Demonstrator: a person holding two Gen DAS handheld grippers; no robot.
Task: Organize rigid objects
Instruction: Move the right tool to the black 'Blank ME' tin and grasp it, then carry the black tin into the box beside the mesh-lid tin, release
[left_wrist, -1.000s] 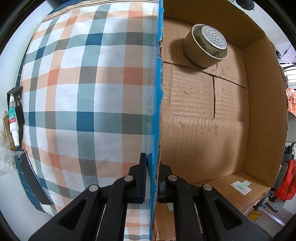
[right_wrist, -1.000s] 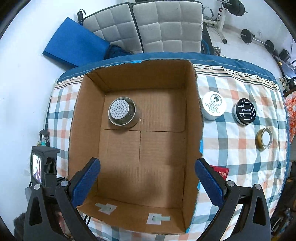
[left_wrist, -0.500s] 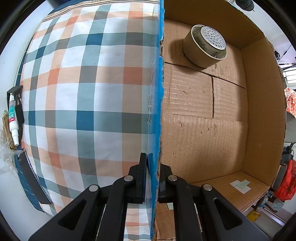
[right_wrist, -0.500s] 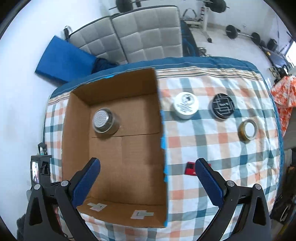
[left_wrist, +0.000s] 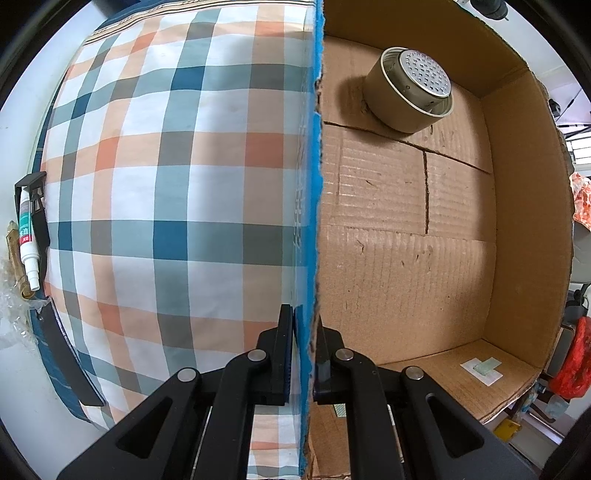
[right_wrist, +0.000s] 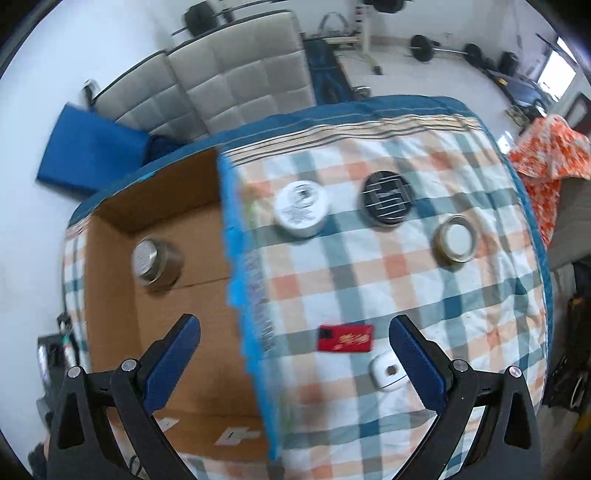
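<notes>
My left gripper (left_wrist: 303, 332) is shut on the blue-edged left wall (left_wrist: 312, 192) of an open cardboard box (left_wrist: 413, 258). A metal tin with a perforated lid (left_wrist: 413, 94) stands in the box's far part; it also shows in the right wrist view (right_wrist: 155, 262). My right gripper (right_wrist: 295, 354) is open and empty, high above the bed beside the box (right_wrist: 177, 302). On the checked cloth lie a white round tin (right_wrist: 302, 214), a black round tin (right_wrist: 388, 202), a gold-rimmed tin (right_wrist: 457, 243), a red card (right_wrist: 345, 338) and a small white case (right_wrist: 387, 373).
The checked cloth (left_wrist: 166, 206) covers the bed left of the box. A white tube (left_wrist: 27, 240) sits at the bed's left edge. A grey padded headboard (right_wrist: 229, 85), a blue mat (right_wrist: 88, 147) and gym weights (right_wrist: 443, 51) lie beyond. An orange patterned cloth (right_wrist: 546, 147) is at right.
My right gripper has swung to the right, from over the box to over the objects on the cloth; the red card and white case came into view. The left gripper keeps its hold.
</notes>
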